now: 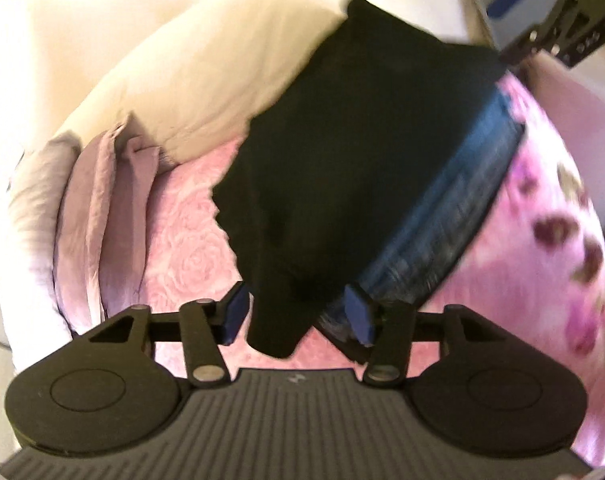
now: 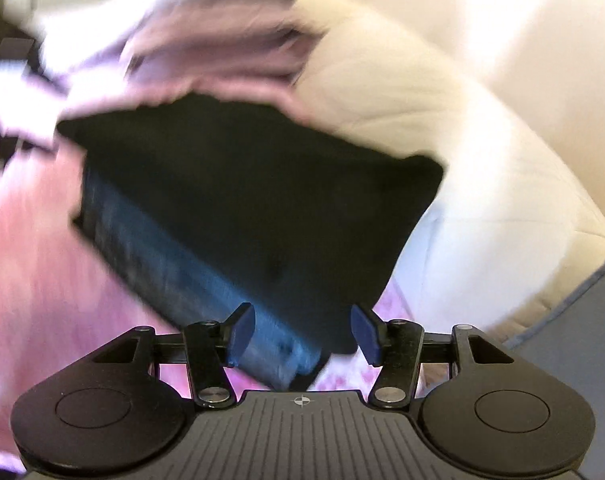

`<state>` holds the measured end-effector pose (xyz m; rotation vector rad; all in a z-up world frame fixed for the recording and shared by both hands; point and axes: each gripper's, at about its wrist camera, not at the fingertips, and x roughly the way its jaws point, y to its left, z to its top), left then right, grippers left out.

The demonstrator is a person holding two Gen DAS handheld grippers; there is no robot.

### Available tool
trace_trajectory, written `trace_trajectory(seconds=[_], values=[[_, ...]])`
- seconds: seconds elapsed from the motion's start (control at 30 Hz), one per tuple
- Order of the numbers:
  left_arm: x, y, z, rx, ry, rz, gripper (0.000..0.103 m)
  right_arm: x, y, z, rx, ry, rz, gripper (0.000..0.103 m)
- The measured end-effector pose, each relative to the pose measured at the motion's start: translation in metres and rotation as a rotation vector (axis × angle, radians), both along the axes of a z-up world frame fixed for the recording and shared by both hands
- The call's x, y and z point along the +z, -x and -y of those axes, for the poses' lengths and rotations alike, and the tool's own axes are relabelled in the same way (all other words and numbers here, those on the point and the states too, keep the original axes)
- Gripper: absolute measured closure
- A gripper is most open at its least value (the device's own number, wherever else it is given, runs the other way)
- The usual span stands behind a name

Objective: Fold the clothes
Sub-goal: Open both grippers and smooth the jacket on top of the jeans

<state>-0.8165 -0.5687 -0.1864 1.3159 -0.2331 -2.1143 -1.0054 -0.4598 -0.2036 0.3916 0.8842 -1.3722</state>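
Now, the risks as they stand:

Garment: a black garment (image 1: 342, 168) with a blue waistband (image 1: 454, 216), apparently folded, lies on a pink floral bedspread (image 1: 542, 240). In the left wrist view it runs from a corner at 6 o'clock up to 12 o'clock, the waistband along its 3 o'clock edge.

Left gripper: the left gripper (image 1: 298, 314) stands open. A black corner of the garment sits between the blue pads (image 1: 234, 314), yet neither pad seems to press on it.

Right gripper: the right gripper (image 2: 302, 338) is open too, the waistband end (image 2: 270, 356) lying between its pads without contact that I can make out. In the left wrist view it shows at 1 o'clock.

Surroundings: a cream pillow (image 1: 222, 80) lies at 11 o'clock of the garment, and pink folded fabric (image 1: 102, 220) at 9 o'clock.

Risk, snag: either corner is close to a pad; cloth catching on a pad's edge would drag the fold open.

Risk, slump: the bedspread is soft and uneven, so the stacked layers may slide apart, the heavier waistband side first.

Risk, misjudged grip: both views are blurred, so a fresh pinch could take only the top layer, or the bedspread with it.

Risk, crowding: the pillow touches the garment's far edge and could push it askew.
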Motion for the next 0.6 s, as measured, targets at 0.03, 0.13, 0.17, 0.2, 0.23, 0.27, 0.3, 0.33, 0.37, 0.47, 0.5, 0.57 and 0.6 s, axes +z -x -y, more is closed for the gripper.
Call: trace_trajectory(seconds=[0.03,0.13,0.17,0.2,0.23,0.27,0.3,0.33,0.37,0.47,0.5,0.57,0.6], values=[[0.000,0.007,0.009,0.015,-0.009,-0.016,0.064,0.006,0.006,0.011,-0.009,0.014,0.022,0.048],[0.015,0.019,0.042,0.043,-0.029,-0.053,0.068,0.018,0.029,0.055,-0.041,0.042,0.095,0.048],[0.009,0.033,0.053,0.046,-0.034,-0.059,0.069,0.019,0.037,0.073,-0.053,0.043,0.118,0.050],[0.005,0.041,0.064,0.047,-0.045,-0.059,0.071,0.019,0.045,0.092,-0.061,0.044,0.127,0.057],[-0.002,0.047,0.073,0.050,-0.059,-0.052,0.072,0.018,0.051,0.109,-0.061,0.042,0.120,0.067],[-0.016,0.055,0.082,0.053,-0.078,-0.031,0.073,0.013,0.057,0.128,-0.060,0.040,0.102,0.070],[-0.031,0.058,0.089,0.057,-0.102,-0.006,0.074,0.008,0.062,0.146,-0.058,0.036,0.084,0.073],[-0.043,0.057,0.091,0.052,-0.120,0.008,0.074,-0.003,0.069,0.163,-0.054,0.022,0.067,0.074],[-0.053,0.056,0.091,0.041,-0.118,0.010,0.074,-0.015,0.075,0.183,-0.054,-0.010,0.067,0.074],[-0.063,0.051,0.084,0.035,-0.077,-0.016,0.079,-0.062,0.095,0.228,-0.079,-0.140,0.180,0.074],[-0.061,0.052,0.083,0.045,-0.083,-0.018,0.081,-0.074,0.102,0.236,-0.095,-0.158,0.230,0.074],[-0.055,0.052,0.082,0.062,-0.101,-0.018,0.081,-0.076,0.112,0.237,-0.113,-0.154,0.294,0.074],[-0.051,0.051,0.084,0.069,-0.121,-0.020,0.081,-0.071,0.114,0.234,-0.109,-0.154,0.301,0.074]])
